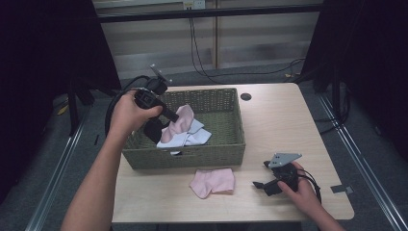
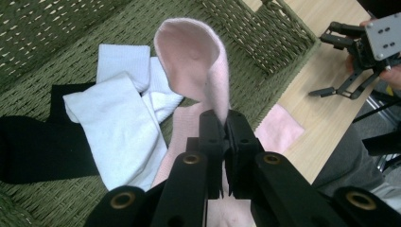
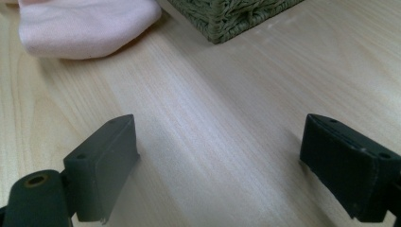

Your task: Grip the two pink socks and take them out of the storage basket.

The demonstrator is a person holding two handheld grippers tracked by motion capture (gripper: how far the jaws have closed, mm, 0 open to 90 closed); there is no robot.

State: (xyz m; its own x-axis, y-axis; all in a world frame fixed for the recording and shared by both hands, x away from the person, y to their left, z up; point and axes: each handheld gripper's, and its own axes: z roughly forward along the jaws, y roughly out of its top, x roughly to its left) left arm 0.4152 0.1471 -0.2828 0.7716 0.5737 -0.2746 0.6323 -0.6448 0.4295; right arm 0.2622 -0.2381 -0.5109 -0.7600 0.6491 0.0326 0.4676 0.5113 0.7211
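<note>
A green woven rectangular basket [image 1: 226, 149] stands on the pale wooden bench [image 1: 284, 130], toward its left half. The left hand-held gripper [image 1: 169, 115] reaches into the basket from its left rim, and its jaws are clenched on one soft pink sock [image 2: 208, 71]; in the left gripper view the sock rises from between the closed jaws and its toe end curls over above them.

Counting what lies in the basket: two white socks [image 2: 118, 123], overlapping each other on the basket floor, and one black sock [image 2: 42, 146] partly under them at the left of that view (part of it is covered by the white ones). With the pink one in the jaws, that makes four socks inside the basket walls.

A second pink sock [image 1: 213, 182] lies flat on the bench just in front of the basket's near wall, apart from it. So there are two pink socks in all, one held and one loose.

The right hand-held gripper [image 1: 264, 174] rests low over the bench near the front right, well apart from the basket, with the person's right hand [image 1: 300, 190] around it. Its two jaws stand wide apart with nothing between them but bare wood; the loose pink sock and a corner of the basket lie ahead of them in the right gripper view.

A small round dark hole [image 1: 246, 96] sits in the bench behind the basket.
</note>
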